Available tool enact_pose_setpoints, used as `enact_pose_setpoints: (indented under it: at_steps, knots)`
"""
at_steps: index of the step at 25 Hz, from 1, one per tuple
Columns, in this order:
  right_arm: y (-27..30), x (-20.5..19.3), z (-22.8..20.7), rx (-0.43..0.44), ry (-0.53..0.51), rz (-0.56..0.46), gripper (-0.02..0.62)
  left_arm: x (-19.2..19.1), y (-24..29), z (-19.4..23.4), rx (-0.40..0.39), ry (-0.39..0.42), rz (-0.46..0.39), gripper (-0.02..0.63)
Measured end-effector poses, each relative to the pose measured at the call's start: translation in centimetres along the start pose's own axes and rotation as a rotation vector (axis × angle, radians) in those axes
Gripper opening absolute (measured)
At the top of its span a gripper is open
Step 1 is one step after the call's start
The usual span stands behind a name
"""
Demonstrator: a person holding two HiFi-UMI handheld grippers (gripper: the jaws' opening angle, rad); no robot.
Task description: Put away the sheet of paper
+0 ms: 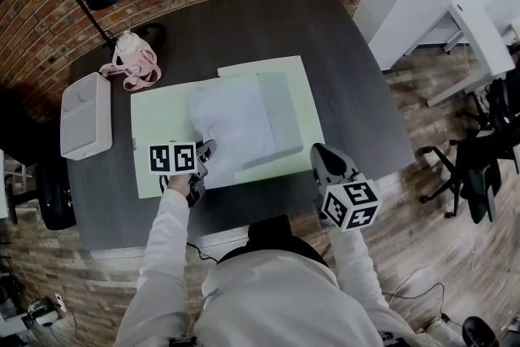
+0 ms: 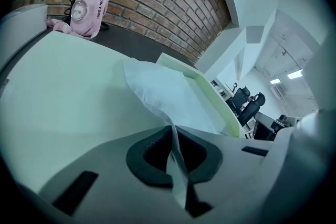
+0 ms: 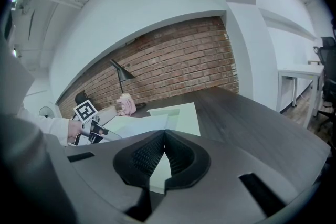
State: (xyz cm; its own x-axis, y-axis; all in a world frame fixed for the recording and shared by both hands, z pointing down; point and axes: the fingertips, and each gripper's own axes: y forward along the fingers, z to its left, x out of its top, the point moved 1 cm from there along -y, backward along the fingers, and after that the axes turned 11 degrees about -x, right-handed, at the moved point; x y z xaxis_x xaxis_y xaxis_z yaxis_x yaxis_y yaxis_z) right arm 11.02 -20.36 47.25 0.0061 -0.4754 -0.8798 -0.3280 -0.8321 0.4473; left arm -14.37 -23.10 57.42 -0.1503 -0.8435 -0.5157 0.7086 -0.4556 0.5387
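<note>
— Where is the sheet of paper [image 1: 231, 122] seen?
— It is draped over a pale green folder [image 1: 296, 93] on the dark worktop [image 1: 268, 20]. Its near corner is pinched in the fully closed left claw [image 2: 173, 136].
— And the right claw [image 3: 164, 136]?
— It is held closed on nothing, near the folder's corner.

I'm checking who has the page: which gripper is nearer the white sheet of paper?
Left. The left gripper is shut on the near corner of the sheet of paper; the right gripper, shut and empty, is apart from it, by the green folder.
</note>
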Motion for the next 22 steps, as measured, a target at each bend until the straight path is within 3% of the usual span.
enact_pose_setpoints:
  at_steps: [22]
  knots:
    - [0.3, 0.3, -1.0, -0.019, -0.002, 0.005, 0.028, 0.6, 6.0, -4.2, -0.087, -0.023, -0.007, 0.017]
